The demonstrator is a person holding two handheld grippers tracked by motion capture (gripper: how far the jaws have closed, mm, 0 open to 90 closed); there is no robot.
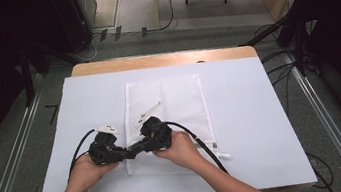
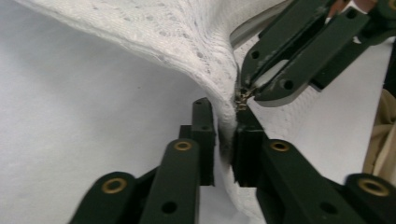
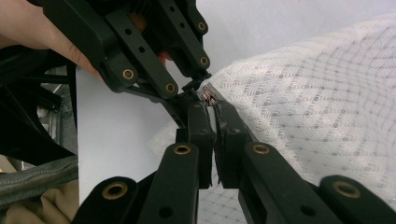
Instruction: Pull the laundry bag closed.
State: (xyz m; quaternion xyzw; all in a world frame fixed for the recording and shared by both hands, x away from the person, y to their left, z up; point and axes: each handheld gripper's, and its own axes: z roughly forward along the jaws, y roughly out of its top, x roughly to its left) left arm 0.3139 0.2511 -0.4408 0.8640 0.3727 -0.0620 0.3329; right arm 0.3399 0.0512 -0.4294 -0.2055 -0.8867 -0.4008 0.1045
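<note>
A: Left of the figure: what does your left gripper (image 1: pixel 127 151) have?

B: Your left hand (image 1: pixel 84 169) holds it low over the white sheet (image 1: pixel 242 116) that covers the table (image 1: pixel 163 60), jaws pointing to the right. In the left gripper view its jaws (image 2: pixel 224 140) stand nearly closed on a raised fold of the white mesh bag (image 2: pixel 187 37). No earlier frame shows any change. The cloth runs up between the pads and is pinched there.

A: And at the centre, where the two tools meet?

B: A small metal zipper pull (image 2: pixel 243 99) sits at the bag's edge, just above your left jaws. In the high view the bag (image 1: pixel 179 100) lies flat on the sheet, its near left corner lifted at the grippers.

A: Right of the figure: your right gripper (image 1: pixel 137 146)?

B: Your right hand (image 1: pixel 178 148) points it to the left, tip to tip with the other. In the right gripper view its jaws (image 3: pixel 214 105) are closed tight, with the coppery pull (image 3: pixel 208 96) caught at their tips and the mesh (image 3: pixel 317 93) spreading away on the right. The left gripper (image 3: pixel 196 81) comes in from above, touching the same spot.
</note>
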